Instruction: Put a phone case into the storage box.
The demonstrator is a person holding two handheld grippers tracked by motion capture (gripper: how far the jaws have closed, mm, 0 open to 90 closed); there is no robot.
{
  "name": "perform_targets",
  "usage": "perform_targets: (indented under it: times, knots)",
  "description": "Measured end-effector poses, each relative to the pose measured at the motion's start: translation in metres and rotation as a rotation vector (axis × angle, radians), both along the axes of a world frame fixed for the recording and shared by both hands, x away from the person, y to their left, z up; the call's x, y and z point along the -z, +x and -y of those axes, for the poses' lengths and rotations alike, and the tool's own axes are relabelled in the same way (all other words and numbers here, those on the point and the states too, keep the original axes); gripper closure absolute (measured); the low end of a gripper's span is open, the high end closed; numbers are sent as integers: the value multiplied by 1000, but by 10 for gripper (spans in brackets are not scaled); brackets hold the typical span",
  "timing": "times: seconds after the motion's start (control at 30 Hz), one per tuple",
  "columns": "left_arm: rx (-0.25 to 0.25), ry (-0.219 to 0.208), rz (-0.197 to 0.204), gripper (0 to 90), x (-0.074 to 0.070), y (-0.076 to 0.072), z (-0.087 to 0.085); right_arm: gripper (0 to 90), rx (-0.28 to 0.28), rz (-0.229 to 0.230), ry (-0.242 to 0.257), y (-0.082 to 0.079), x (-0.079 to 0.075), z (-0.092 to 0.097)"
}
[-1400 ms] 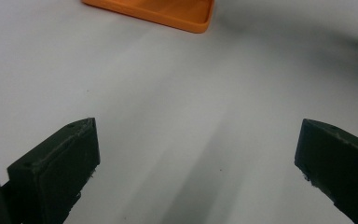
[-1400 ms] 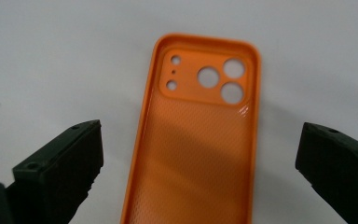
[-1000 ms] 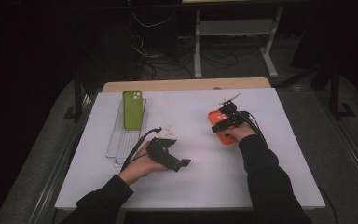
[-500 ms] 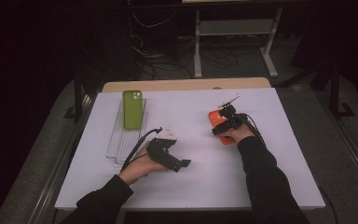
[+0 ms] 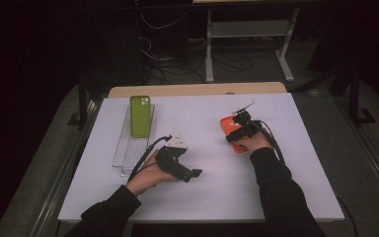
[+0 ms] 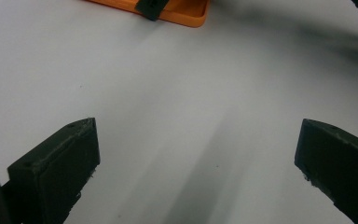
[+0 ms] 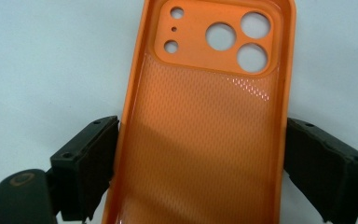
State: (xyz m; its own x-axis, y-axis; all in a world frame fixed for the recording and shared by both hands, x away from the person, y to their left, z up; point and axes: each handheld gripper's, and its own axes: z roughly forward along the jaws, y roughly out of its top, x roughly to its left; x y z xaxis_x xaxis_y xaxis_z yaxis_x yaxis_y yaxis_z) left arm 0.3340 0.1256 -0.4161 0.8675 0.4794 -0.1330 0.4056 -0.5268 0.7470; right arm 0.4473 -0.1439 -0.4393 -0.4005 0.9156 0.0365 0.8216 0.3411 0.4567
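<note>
On the worktop (image 5: 286,163) my right tongs (image 7: 200,154) have just been closing astride the orange case (image 7: 205,140), jaws at its edges to lift it, while my left tongs (image 6: 196,154) wait wide open, empty.

A broad stretch of bare white table (image 5: 212,192) is left open between the two hands and along the near edge, where passage is unhindered. The left side is blocked by a clear tray (image 5: 128,148) with a green phone case (image 5: 140,116) propped on it. To the right, room is taken by an orange phone case (image 7: 205,116), flanked closely by the right gripper (image 7: 200,177).
</note>
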Motion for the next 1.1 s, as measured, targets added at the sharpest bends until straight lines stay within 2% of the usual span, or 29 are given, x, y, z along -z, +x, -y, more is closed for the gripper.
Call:
perform_targets:
  times: [0.1,0.27,0.37,0.4,0.63,0.83,1.0,1.1]
  knots:
    - [-1,0,-3,0,0,0,0,133,4,11,12,-2,0,1]
    - [-4,-4,-5,0,1,0,0,145,-23,38,4,-2,-1,6]
    - [0,4,-3,0,2,0,0,146,-34,35,16,-2,-5,9]
    - [2,11,-3,0,2,0,-1,147,-42,50,16,-2,-6,10]
    - [0,15,-6,0,2,0,-2,147,-71,69,52,-6,-15,18]
    - [-2,16,-10,0,2,2,1,147,-126,87,77,-12,-23,25]
    - [0,28,-3,0,-2,3,5,146,-186,86,68,-17,-28,30]
    - [1,35,3,0,-5,4,6,146,-243,90,66,-21,-31,31]
